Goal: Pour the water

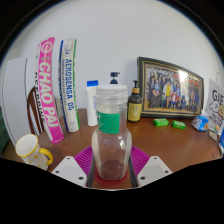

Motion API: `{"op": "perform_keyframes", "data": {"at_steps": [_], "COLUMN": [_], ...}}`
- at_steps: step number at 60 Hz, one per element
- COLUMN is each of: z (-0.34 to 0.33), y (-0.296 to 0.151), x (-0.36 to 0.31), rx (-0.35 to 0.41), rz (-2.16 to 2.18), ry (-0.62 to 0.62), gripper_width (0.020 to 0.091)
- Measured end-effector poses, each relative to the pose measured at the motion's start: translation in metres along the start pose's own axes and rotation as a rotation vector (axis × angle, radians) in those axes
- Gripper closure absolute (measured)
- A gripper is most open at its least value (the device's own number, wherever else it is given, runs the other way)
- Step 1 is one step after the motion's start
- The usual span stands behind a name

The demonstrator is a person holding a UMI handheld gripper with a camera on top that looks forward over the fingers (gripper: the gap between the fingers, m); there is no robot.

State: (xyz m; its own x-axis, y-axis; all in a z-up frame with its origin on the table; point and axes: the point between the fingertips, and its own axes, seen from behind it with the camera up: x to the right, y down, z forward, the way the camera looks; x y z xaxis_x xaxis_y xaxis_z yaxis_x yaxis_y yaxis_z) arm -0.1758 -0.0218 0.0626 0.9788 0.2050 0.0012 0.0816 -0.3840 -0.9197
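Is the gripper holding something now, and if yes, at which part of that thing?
Yes. The gripper holds the clear plastic bottle at its lower body, one pink pad on each side, with the white cap above and free.

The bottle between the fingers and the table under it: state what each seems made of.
Bottle: looks like clear plastic, glossy, since the table shows through it; its cap is white, probably plastic. It stands between the pads of the hand-held gripper. Table: seemingly brown wood or wood veneer, smooth with a slight sheen.
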Motion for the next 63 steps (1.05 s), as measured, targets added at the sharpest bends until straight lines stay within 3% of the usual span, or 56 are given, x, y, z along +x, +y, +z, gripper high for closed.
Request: {"op": "perform_keyframes", "data": {"at_steps": [5, 8, 10, 11, 13, 22, 43, 63], "z": [-0.001, -0.004, -0.008, -0.011, -0.017, -0.071, -0.232, -0.278], "y": [0.01, 0.018, 0.019, 0.02, 0.02, 0.01, -0.021, -0.016], "x": [0.001, -0.002, -0.004, -0.004, -0.002, -0.001, -0.041, -0.047], "rx": [-0.049, -0.097, -0.112, -0.117, -0.135, -0.191, -0.214, -0.211], "rz": [0.002, 0.015, 0.028, 0.032, 0.036, 0.02, 0.037, 0.002], "ry": [0.012, 0.005, -0.001, -0.002, 0.013, 0.083, 0.179, 0.218], "gripper_width": [0.0517, 0.0384, 0.0248, 0.0237, 0.0267, 0.025, 0.0251, 0.0249]}}
